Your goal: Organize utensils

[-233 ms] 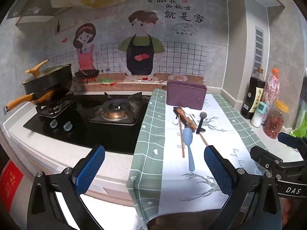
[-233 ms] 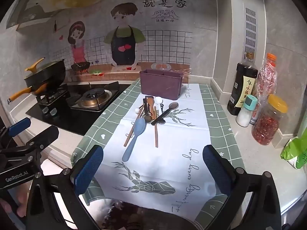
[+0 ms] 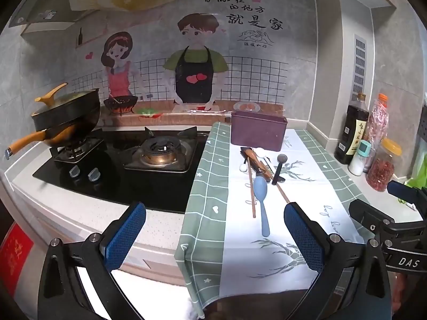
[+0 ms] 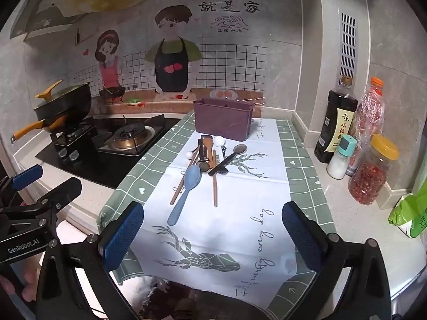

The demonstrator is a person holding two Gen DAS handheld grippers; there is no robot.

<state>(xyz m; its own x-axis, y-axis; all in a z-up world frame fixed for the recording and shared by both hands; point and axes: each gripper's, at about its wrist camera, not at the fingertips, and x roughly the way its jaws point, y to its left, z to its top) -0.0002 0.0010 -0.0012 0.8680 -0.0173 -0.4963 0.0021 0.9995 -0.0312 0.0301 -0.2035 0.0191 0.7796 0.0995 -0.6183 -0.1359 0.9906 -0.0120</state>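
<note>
**Hand-held grippers poised over a jumble of utensils, sorting yet to begin**

The right hand-held gripper point(image 4: 213, 236) is hovering with its jaws spread wide and empty above the near end of the counter point(image 4: 355, 229), angled down toward the pile; the left hand-held gripper point(image 3: 214, 236) is waiting beside it, equally wide and holding nothing. By the look of things, the task is sitting at its opening step: every utensil is lying loose and the purple caddy point(image 4: 222, 120) appears unfilled, though its inside is hardly showing.

The utensils are lying in a crossed heap on the cloth just in front of the caddy. Nearest is the blue spoon point(image 4: 186, 190), smooth matte plastic with a rounded bowl and a long flat handle pointing toward the grippers. Around it, slim wooden chopsticks point(image 4: 214, 181) are splaying outward, a dark spoon point(image 4: 229, 157) is lying diagonally, and white-knobbed pieces and a brown wooden-looking piece are tangling behind.

The next move is probably calling for a reach forward and a narrow pinch on the blue spoon's handle, the freest piece.

The tablecloth point(image 4: 301, 176), white with green checks and a deer print, is looking slick and draping over the counter edge. Glass bottles and a chilli jar point(image 4: 371, 176) are standing well to the right.
</note>
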